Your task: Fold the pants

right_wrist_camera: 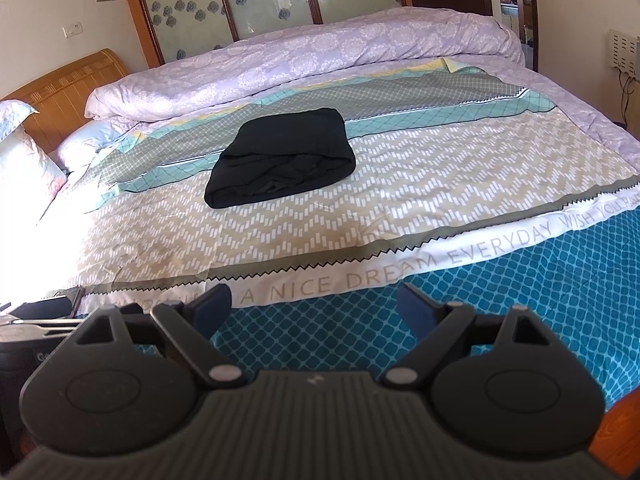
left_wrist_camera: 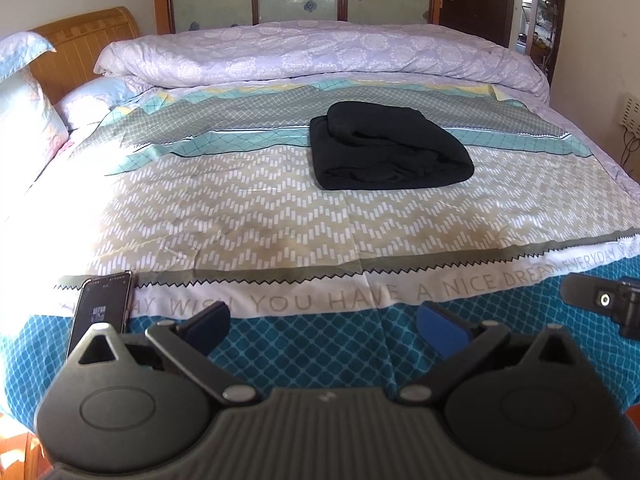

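On the patterned bedspread (left_wrist_camera: 280, 208) lie folded black pants (left_wrist_camera: 390, 148); both tongs (left_wrist_camera: 322, 326) (right_wrist_camera: 312, 306) gape empty.

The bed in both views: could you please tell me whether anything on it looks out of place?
Only the dark smartphone, lying at the patterned bedspread's near edge. The black folded pants lie in a fairly tidy bundle mid-bed.

A bed (left_wrist_camera: 248, 216) is covered by a patterned sheet (left_wrist_camera: 280, 240) with printed words near its front edge. A rolled lilac quilt (left_wrist_camera: 320, 56) lies along the far side, pillows (left_wrist_camera: 24, 112) near the wooden headboard (left_wrist_camera: 80, 52). A phone (left_wrist_camera: 104, 312) lies on the front left corner.
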Tool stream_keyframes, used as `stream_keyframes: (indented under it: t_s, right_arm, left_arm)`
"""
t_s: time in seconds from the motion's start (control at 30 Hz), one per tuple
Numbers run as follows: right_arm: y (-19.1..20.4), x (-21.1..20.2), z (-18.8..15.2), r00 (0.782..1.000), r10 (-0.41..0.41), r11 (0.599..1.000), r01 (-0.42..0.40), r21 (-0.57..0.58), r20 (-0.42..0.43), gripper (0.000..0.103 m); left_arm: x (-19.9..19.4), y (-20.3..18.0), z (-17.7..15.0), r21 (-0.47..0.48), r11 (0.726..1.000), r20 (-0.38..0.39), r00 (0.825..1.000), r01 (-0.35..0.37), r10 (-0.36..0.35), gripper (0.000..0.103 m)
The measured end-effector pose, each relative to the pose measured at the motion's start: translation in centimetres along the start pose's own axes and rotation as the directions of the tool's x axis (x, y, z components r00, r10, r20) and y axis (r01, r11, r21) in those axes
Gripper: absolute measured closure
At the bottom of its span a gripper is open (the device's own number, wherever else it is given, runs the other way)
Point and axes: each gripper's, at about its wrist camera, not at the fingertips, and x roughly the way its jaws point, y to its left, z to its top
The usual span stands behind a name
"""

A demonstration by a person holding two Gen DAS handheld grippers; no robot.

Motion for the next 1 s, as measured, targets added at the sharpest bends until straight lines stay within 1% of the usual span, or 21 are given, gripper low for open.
stream_keyframes:
  t_s: [0.23,0.53,0.7,1.0]
  right_arm:
    - [0.4,0.2,0.1,1.0,-0.001,1.0,0.001,-0.005,-0.003,0.012]
    - [0.3,-0.1,0.4,1.0,-0.008,1.0,0.008,-0.003,0.014,0.012]
    - [0.3,-0.2,0.4,1.0,-0.006,1.0,0.006,0.0,0.015,0.012]
    - [-0.2,-0.9,0.5,1.0,-0.007,1.0,0.007,0.015,0.024,0.012]
  left_arm:
    - [0.6,-0.1,-0.2,0.0,1.0,-0.007,1.0,0.005,-0.005,0.0]
    - [0.5,-0.4,-0.1,0.019,1.0,0.012,1.0,-0.021,0.02,0.0]
    - [0.4,-0.3,0.0,0.006,1.0,0.004,1.0,-0.002,0.002,0.0]
    - [-0.2,-0.7,0.2,0.009,1.0,-0.001,1.0,-0.001,0.001,0.0]
